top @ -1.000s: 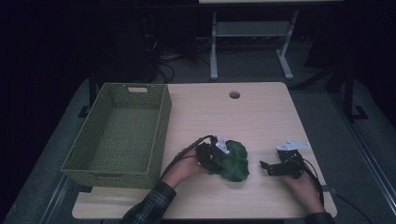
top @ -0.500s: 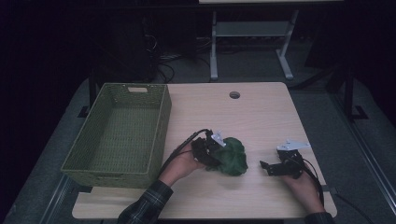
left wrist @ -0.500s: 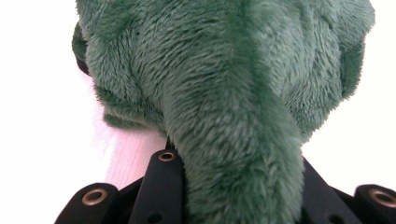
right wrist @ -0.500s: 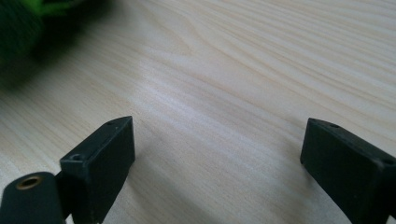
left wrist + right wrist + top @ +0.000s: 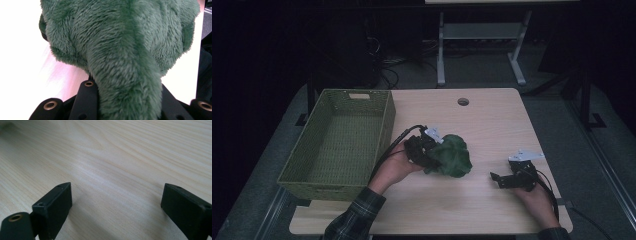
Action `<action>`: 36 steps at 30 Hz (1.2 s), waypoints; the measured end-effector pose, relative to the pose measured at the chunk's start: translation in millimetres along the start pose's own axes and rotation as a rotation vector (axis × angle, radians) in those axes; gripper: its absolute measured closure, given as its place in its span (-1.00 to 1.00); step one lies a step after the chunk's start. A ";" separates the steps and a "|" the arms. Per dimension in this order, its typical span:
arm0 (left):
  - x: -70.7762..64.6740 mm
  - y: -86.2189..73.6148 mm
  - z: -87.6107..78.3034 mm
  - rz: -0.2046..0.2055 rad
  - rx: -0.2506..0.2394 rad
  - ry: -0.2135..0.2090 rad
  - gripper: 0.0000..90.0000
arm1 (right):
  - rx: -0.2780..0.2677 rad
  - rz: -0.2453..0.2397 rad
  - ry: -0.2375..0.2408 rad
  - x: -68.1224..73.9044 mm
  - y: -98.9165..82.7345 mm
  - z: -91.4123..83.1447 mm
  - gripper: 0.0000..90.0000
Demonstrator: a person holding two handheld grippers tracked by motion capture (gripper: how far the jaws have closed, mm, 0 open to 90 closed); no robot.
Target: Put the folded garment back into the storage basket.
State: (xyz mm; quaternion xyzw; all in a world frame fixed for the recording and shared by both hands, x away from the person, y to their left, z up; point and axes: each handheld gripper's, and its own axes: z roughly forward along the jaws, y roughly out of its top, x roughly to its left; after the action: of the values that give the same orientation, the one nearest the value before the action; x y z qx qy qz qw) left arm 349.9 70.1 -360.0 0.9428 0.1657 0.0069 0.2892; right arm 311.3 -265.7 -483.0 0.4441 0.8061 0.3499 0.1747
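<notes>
Green plush toy (image 5: 453,156) is now off the table (image 5: 492,125) in my left tool (image 5: 428,154), whereas a second ago it lay flat on the wood just right of the basket (image 5: 339,137). Comparing the high views: the toy and the left hand have come up and shifted slightly toward the basket side, and the toy looks more bunched.

Left gripper view: a fold of green fur (image 5: 125,62) runs down between the two black jaws, which press on it from both sides. The jaws have just been closing on the plush and now look settled, so I read the grip as made, on soft pile rather than on any firm part.

Right tool (image 5: 512,178) rests low on the table near its right edge, well apart from the toy. Its jaws stand wide apart over bare wood (image 5: 112,170), nothing between them. No visible change in it over the second.

Judgement: the pick is done and the lift is under way. The woven basket stands empty just to the left, so the likely next step is to carry the toy over its near wall and release inside.

Risk: the hold is on a pinch of fabric, so the body may sag or swing during the carry. It will need height over the rim.
</notes>
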 end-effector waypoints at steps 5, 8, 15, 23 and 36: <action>2.8 -0.3 -18.3 -0.011 -0.012 0.019 0.62 | 0.000 -0.001 0.000 0.0 0.0 0.0 -0.79; 6.0 -0.6 -30.9 -0.010 -0.013 0.038 0.62 | 0.000 0.000 0.000 0.0 0.0 0.0 -0.79; 14.4 -4.7 -57.1 -0.031 -0.032 0.068 0.62 | 0.000 0.000 0.000 0.0 0.0 0.0 -0.79; 25.7 -19.0 -87.2 -0.080 -0.053 0.130 0.62 | 0.000 0.001 0.000 0.1 0.0 0.0 -0.79; 46.5 -58.7 -134.9 -0.185 -0.076 0.236 0.62 | 0.000 0.001 0.000 0.1 0.1 0.0 -0.79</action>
State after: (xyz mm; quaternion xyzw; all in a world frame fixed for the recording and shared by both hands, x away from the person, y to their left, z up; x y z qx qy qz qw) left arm 361.1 203.7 -283.7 0.9045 0.2845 0.0974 0.3024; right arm 311.3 -265.7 -482.9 0.4446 0.8059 0.3497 0.1746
